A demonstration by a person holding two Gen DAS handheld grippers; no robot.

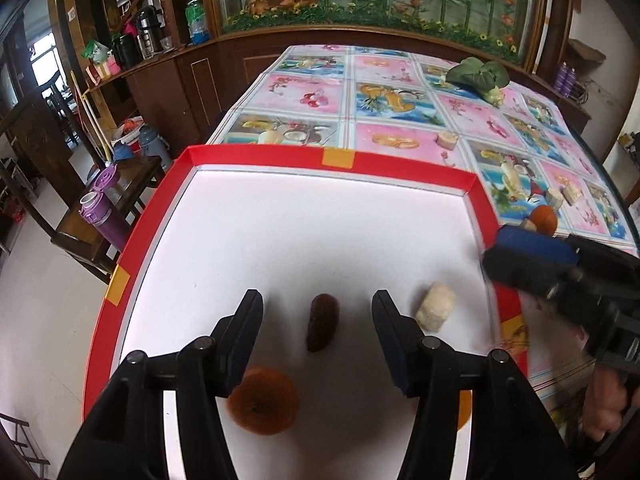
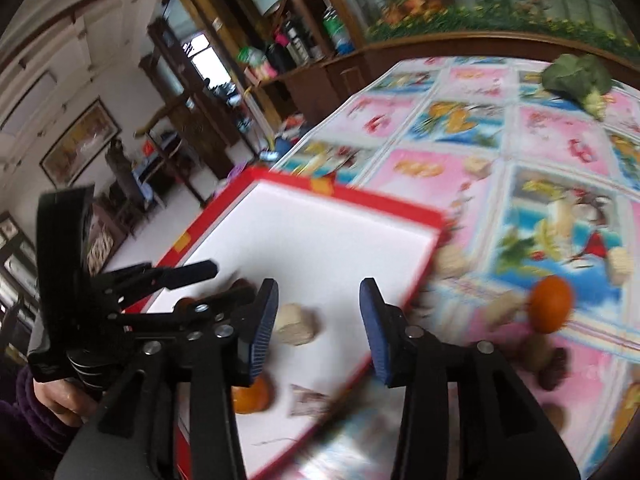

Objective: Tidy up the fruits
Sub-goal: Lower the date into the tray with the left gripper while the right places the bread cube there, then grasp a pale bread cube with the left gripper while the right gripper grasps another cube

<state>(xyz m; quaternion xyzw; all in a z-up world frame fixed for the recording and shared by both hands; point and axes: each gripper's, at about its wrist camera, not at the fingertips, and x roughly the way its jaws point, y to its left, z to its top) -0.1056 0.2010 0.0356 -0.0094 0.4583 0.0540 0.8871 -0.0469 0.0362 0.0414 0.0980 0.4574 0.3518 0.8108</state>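
Left wrist view: the left claw [image 1: 318, 316] hangs over the red-rimmed white tray [image 1: 332, 162], its two fingers set wide apart and holding nothing. Between them on the tray floor lies a dark brown oblong fruit [image 1: 322, 322]. An orange [image 1: 264, 402] sits under the left finger, close to the camera, and a pale, rough-skinned chunk [image 1: 435, 311] lies just beside the right finger. The right claw [image 1: 528, 256] comes in blurred from the right, over the tray's right rim; from here I cannot tell how its fingers stand. Just beyond it a second orange [image 1: 544, 219] rests on the worktop [image 1: 400, 80], which is covered with a fruit-print cloth. A leafy green vegetable [image 1: 478, 76] lies at the far end, well apart from the tray.

Right wrist view: the picture is smeared by motion. The right claw [image 2: 318, 312] is spread open and empty above the tray's right edge [image 2: 404, 300]. The pale chunk [image 2: 298, 326] lies in the tray near its left finger, with an orange [image 2: 250, 396] lower down. The left claw [image 2: 208, 280] shows at left with fingers parted. The loose orange [image 2: 550, 308] sits on the cloth to the right, outside the tray.
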